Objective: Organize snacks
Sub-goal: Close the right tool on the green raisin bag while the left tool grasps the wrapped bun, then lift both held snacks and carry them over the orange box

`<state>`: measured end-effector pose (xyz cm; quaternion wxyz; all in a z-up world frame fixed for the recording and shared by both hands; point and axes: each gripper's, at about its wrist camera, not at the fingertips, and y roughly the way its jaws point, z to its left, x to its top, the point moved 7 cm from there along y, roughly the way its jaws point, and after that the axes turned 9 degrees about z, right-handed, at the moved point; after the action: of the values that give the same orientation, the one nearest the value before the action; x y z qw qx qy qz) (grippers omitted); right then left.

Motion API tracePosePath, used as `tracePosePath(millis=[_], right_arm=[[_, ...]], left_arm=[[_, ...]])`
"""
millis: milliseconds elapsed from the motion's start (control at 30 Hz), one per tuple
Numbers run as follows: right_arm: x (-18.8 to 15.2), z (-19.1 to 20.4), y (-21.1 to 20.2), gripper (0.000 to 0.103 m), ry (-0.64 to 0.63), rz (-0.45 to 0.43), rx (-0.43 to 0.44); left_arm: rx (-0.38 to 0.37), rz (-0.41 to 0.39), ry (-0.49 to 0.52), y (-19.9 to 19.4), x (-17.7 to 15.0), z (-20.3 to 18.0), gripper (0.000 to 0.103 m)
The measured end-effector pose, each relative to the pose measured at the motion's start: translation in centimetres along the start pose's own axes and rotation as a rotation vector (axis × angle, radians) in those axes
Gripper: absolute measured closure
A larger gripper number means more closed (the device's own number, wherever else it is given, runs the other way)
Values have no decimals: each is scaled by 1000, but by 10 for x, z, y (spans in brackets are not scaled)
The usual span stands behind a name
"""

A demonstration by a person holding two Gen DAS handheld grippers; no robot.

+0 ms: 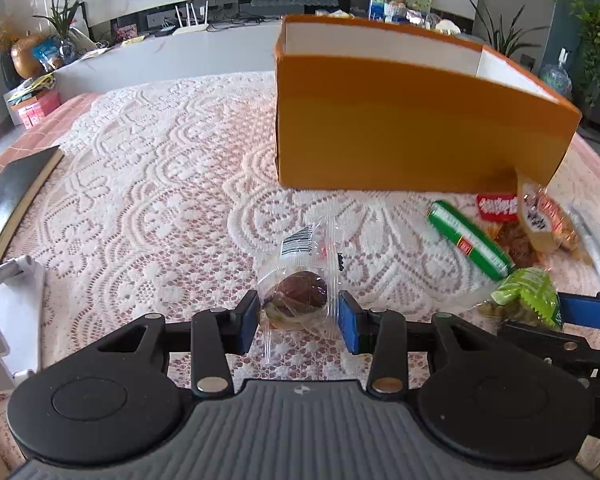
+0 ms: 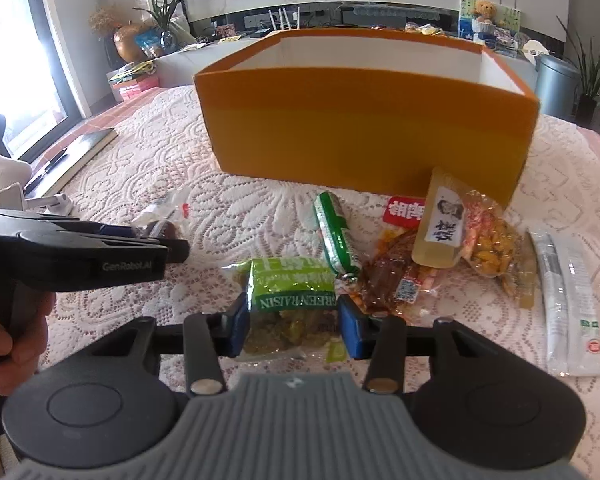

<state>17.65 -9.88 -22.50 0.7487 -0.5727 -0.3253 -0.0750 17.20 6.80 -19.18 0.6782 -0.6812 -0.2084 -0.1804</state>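
An open orange box [image 1: 400, 128] [image 2: 364, 128] with a white inside stands on the lace tablecloth. My left gripper [image 1: 298, 316] is shut on a clear packet with a brown snack [image 1: 300, 292], low over the cloth; it shows at the left of the right wrist view [image 2: 156, 236]. My right gripper [image 2: 290, 320] is shut on a green raisin bag [image 2: 292, 300], also in the left wrist view [image 1: 524, 296]. A green sausage stick [image 2: 336, 236] [image 1: 468, 240], a red spicy-strip packet [image 2: 396, 264] and a yellow-labelled packet [image 2: 444, 220] lie in front of the box.
A packet of yellow pieces [image 2: 492, 248] and a long white packet [image 2: 568, 296] lie at the right. A dark book [image 1: 12, 204] lies at the cloth's left edge, a white stand [image 1: 8, 320] near it. A TV bench with plants is behind.
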Motion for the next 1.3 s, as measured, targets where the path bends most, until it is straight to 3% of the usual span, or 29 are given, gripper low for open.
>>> tracePosePath(millis=[167,400,733,967,1300], right_arm=[[1,-5,-16,60,22,-22,0],[3,-16,-46,61,62,-64,9],[27,-32,-92,61,85,-134,31],[64,-43,-112,61,56,-152,61],[141,-59,-103,61,94,-123,156]], left_arm=[[-8,-25,1,-22,3,-3,57],[-77,-67,-24,-57,12,-11,57],[-170,-131,38,-101,51,-34,57],[-228,-130,83,-107,90,-41,57],[-200,-102,193,-81,147,-55,57]])
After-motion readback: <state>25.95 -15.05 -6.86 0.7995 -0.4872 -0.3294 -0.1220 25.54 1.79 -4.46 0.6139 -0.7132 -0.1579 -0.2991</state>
